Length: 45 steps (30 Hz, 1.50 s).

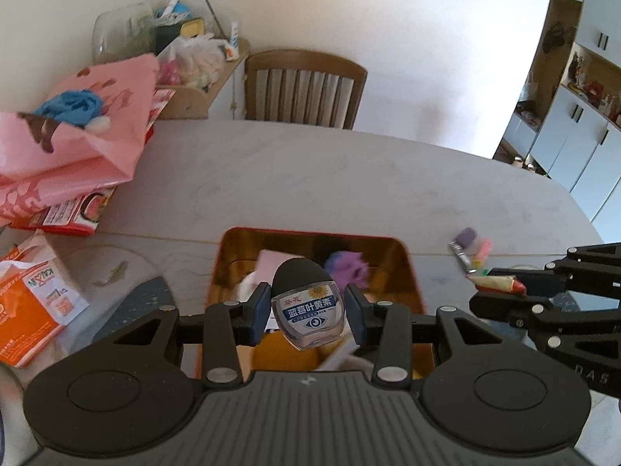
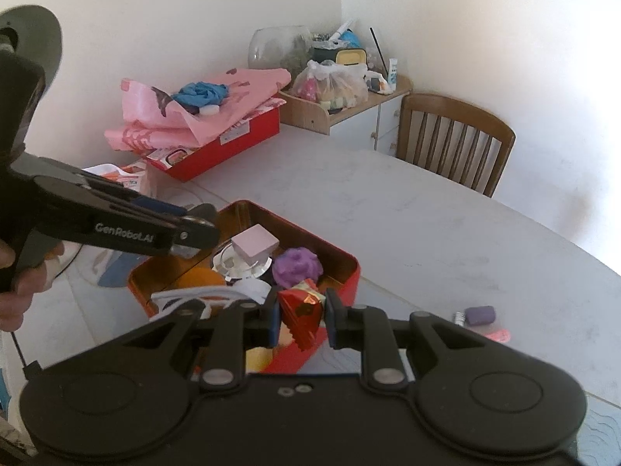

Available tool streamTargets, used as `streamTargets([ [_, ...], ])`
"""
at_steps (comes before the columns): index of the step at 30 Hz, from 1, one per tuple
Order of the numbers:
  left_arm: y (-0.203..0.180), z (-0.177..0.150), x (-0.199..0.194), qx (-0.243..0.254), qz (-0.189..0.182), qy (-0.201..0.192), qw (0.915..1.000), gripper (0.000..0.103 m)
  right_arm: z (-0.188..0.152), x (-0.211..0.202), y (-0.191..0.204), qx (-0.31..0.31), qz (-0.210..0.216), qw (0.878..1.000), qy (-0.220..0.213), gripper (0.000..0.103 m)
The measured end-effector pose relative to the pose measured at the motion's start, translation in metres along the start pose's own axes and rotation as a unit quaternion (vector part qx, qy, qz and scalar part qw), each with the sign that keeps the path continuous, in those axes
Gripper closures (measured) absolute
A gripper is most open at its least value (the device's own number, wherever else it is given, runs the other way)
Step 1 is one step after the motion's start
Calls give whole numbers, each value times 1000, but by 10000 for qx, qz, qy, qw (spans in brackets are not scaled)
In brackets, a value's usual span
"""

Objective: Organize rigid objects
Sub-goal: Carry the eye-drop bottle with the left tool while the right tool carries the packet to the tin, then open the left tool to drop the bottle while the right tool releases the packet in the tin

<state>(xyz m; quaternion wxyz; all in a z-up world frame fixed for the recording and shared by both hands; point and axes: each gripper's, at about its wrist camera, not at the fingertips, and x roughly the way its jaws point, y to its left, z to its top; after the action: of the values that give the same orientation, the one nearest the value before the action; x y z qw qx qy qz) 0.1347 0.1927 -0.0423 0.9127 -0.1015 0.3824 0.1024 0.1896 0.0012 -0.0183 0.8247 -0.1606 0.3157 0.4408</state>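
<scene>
A small clear bottle with a black cap and a blue label is clamped between the pads of my left gripper, which hangs over the open red tin box. My right gripper is shut on a red foil packet just above the tin's near rim. In the left wrist view the right gripper comes in from the right with the packet. The tin holds a pink block, a purple fuzzy ball and a white cable. The left gripper reaches in over the tin's left side.
A purple cylinder and pink bits lie on the table to the right of the tin. A pink bag rests on a red box at the far left. A wooden chair stands behind the pale table. An orange packet lies at the near left.
</scene>
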Motion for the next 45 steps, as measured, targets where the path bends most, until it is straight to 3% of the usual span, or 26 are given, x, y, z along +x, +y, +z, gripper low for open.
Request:
streamTargets([
  [6, 21, -4, 21, 28, -44, 236, 9997, 63, 13, 34, 5, 180, -107, 9997, 151, 82],
  [17, 26, -2, 50, 303, -92, 458, 9984, 63, 16, 82, 0, 601, -217, 9959, 638, 82],
  [36, 33, -5, 80, 275, -65, 782, 9965, 63, 10, 98, -1, 819, -265, 9925, 872, 77],
  [45, 33, -2, 71, 227, -46, 654, 9976, 62, 10, 87, -4, 976, -193, 9915, 835, 70],
])
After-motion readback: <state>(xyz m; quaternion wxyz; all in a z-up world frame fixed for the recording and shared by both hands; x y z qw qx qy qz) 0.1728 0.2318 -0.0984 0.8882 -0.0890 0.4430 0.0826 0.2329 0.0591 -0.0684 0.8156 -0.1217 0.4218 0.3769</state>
